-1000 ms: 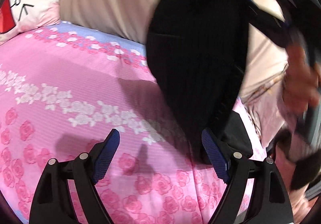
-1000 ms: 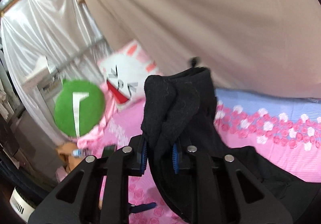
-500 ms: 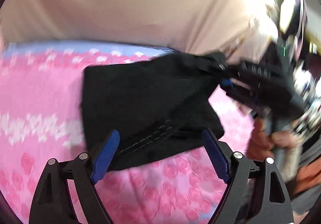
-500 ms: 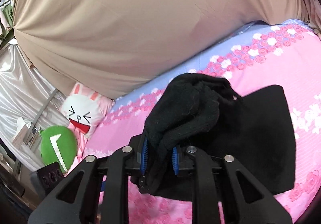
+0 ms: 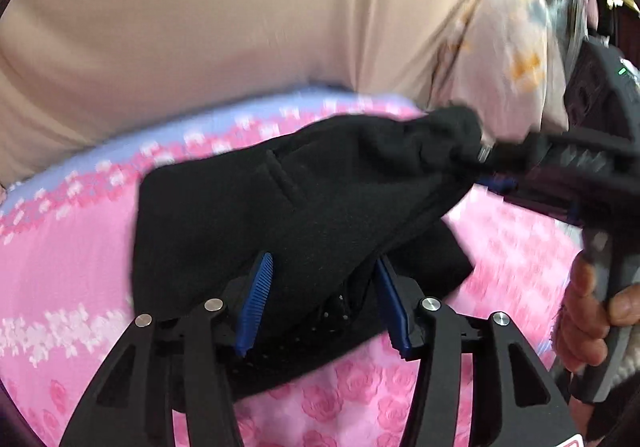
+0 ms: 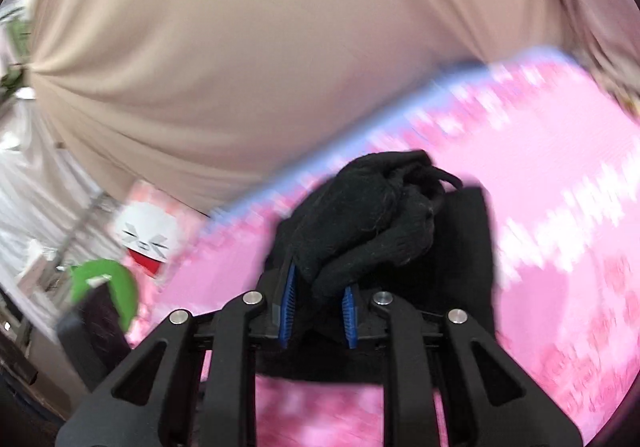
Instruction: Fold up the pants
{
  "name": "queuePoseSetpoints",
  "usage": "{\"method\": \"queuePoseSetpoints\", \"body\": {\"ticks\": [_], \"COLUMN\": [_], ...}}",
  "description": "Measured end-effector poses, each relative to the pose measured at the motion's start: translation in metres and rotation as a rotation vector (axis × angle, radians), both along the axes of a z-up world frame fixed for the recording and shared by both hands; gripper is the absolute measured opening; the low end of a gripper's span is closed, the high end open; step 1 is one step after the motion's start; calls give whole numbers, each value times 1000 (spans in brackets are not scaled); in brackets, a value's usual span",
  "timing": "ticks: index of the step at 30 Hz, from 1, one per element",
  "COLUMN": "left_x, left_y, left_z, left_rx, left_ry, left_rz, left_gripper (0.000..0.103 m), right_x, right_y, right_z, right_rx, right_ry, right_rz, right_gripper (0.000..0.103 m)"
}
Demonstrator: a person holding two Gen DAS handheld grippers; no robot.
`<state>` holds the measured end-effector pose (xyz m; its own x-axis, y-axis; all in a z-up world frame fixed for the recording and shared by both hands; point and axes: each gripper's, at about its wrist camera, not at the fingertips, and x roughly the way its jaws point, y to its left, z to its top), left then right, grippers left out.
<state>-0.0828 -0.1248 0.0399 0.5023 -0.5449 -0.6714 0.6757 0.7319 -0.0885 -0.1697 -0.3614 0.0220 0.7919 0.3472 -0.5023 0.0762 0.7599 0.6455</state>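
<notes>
The black pants hang over the pink rose-patterned bedspread. My left gripper has its blue pads on either side of the lower edge of the pants, with cloth filling the gap between them. My right gripper is shut on a bunched end of the pants and holds it up. In the left wrist view the right gripper is at the right, pulling the cloth taut.
A beige curtain hangs behind the bed. A white bunny pillow and a green cushion lie at the bed's far left end. The bed's blue border runs along the back.
My left gripper has moved in onto the lower edge of the pants and its fingers have narrowed around the cloth. My right gripper has kept its hold while swinging; both views are blurred.
</notes>
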Motion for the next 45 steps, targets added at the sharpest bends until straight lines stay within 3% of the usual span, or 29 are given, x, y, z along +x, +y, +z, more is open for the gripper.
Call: {"method": "queuePoseSetpoints", "body": {"ticks": [3, 5, 6, 8, 10, 14, 15, 18, 19, 22, 24, 28, 31, 33, 35, 36, 39, 45], "left_x": [0, 0, 0, 0, 3, 34, 44, 73, 79, 86, 75, 33, 16, 18, 23, 27, 41, 56], "left_y": [3, 11, 19, 34, 51, 79, 87, 115, 123, 137, 140, 115, 89, 88, 100, 110, 130, 157], "left_z": [-12, -9, -4, 9, 24, 28, 23, -2, -12, -35, -26, 8, -5, -20, -35, -46, -74, -101], "left_rx": [-35, -68, -93, -139, -176, -171, -173, -227, -250, -315, -347, -337, -419, -512, -660, -742, -887, -1045], "left_ry": [98, 126, 138, 154, 152, 143, 169, 315, 369, 499, 469, 346, 468, 548, 632, 678, 787, 852], "left_rz": [-19, -29, -22, -30, -2, 142, 179, 252, 268, 277, 247, 67, -73, -66, -49, -18, 53, 176], "left_gripper": [61, 85, 85, 86, 87, 87, 87, 87, 87, 87, 87, 87, 87, 87, 87, 87, 87, 87], "right_x": [1, -4, -5, -6, -4, 7, 8, 6, 6, 11, 16, 28, 33, 30, 26, 24, 19, 16], "right_y": [-6, -8, -7, -10, -14, -19, -19, -14, -12, 0, 9, 33, 50, 56, 56, 54, 47, 44], "right_z": [-37, -38, -35, -26, -23, -30, -31, -26, -23, 3, 25, 67, 82, 86, 88, 87, 82, 60], "right_rx": [43, 65, 57, 45, 60, 107, 107, 90, 84, 65, 60, 15, 9, -15, -32, -32, -21, -17], "right_ry": [94, 71, 64, 35, 21, 30, 30, 11, 7, -39, -79, -149, -175, -181, -178, -176, -167, -121], "right_rz": [-7, -3, 0, -6, -6, -13, -13, -15, -11, 10, 43, 103, 140, 138, 118, 111, 93, 72], "right_gripper": [25, 35, 40, 62, 69, 70, 68, 43, 25, 23, 23, 23, 22, 22, 22, 22, 22, 22]}}
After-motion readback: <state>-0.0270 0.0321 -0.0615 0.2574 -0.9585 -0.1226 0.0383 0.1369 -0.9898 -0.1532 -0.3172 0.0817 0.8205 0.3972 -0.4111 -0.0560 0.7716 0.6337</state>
